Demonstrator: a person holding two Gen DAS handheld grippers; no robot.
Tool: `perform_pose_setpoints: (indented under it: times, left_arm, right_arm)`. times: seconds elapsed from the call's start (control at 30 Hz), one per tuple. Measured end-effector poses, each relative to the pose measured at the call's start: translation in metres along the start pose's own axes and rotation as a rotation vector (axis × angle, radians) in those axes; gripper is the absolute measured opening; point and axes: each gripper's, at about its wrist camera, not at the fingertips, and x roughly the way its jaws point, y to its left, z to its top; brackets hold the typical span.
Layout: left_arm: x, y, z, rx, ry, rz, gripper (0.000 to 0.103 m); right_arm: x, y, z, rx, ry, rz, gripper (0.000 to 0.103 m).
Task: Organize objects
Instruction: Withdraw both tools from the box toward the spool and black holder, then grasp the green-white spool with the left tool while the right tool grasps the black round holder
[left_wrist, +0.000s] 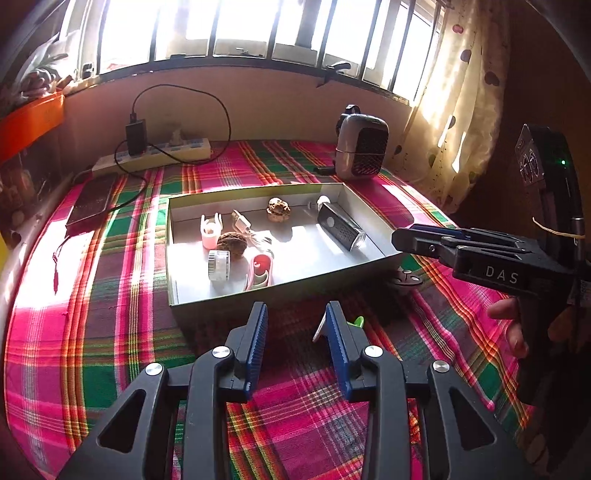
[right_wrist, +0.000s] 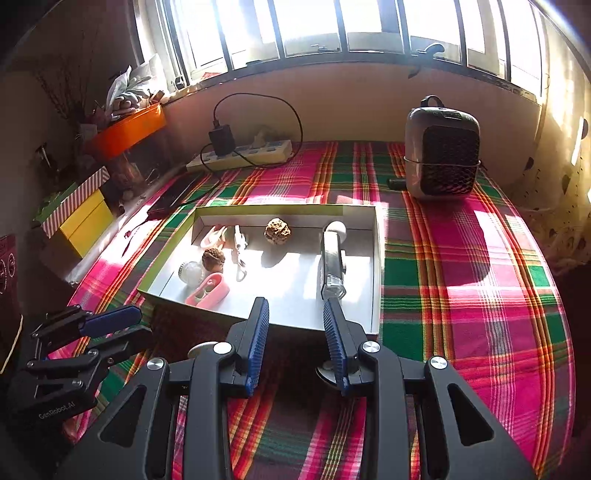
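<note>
Grey tray (left_wrist: 373, 218) gathers the small things at twelve o'clock; left gripper (left_wrist: 295, 343) and right gripper (right_wrist: 295, 339) both hover spread, empty.

Home bedroom: plaid bedsheet (right_wrist: 461, 295), barred window (right_wrist: 332, 26), curtain (left_wrist: 458, 110), power strip (right_wrist: 240, 157).

A barred window (right_wrist: 332, 26) runs across the top of the frame, sunlight pouring in — bright patches on the plaid cloth (right_wrist: 461, 258). Beige wall (right_wrist: 351, 107) below the sill; a spotted curtain (left_wrist: 461, 110) hangs upper right.
</note>
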Motion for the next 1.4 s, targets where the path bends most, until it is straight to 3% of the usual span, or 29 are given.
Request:
perform_pose_setpoints:
  times: [0.8, 1.4]
  left_arm:
    - [0.023, -0.020, -0.013, 0.027, 0.046, -0.084, 0.039]
    - [0.051, -0.031, -0.008, 0.067, 0.096, -0.035, 0.039]
  right_arm:
    - [-0.008, -0.052, -0.058, 0.102, 0.058, -0.052, 0.032]
    - [-0.004, -0.057, -0.061, 0.105, 0.070, -0.042, 0.033]
